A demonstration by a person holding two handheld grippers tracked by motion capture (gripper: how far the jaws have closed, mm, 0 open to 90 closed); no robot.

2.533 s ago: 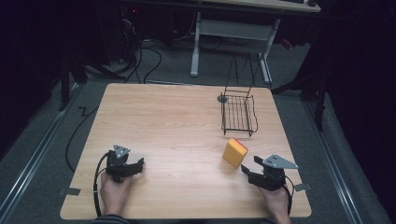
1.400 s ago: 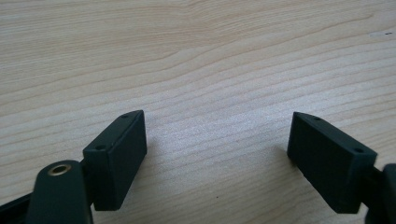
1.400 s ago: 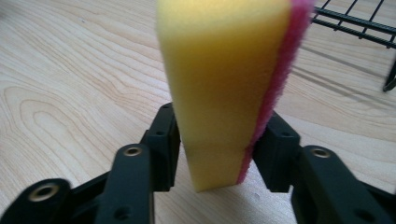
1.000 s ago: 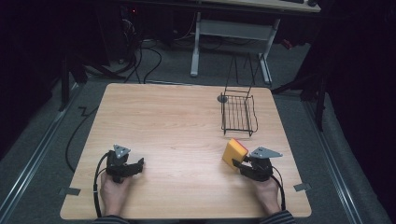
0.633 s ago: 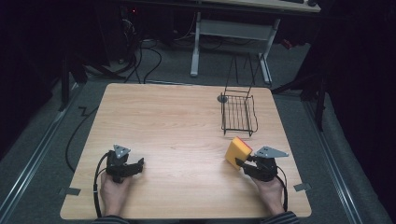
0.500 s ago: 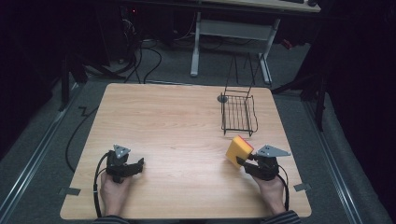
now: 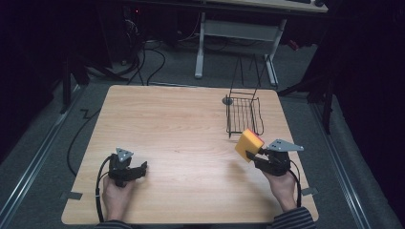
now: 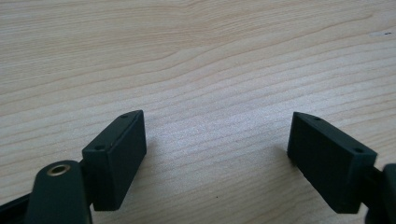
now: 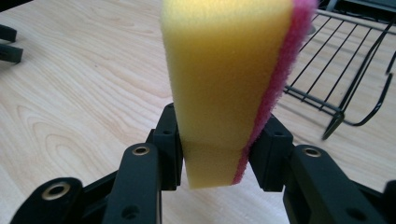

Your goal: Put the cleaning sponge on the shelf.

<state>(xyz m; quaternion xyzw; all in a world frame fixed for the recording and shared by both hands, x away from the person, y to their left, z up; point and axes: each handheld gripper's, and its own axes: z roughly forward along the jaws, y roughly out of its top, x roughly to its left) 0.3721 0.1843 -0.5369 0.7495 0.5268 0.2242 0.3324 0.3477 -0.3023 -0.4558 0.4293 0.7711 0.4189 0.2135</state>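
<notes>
Between right tool (image 9: 215, 154) pads, sponge (image 9: 224, 84) base hidden

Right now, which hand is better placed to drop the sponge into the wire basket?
Right. Its tool is shut on the sponge, just short of the wire basket. The left tool rests open across the table.

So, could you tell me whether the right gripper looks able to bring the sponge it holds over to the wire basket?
Probably yes: the right gripper grips the sponge beside the wire basket, with nothing between them.
</notes>
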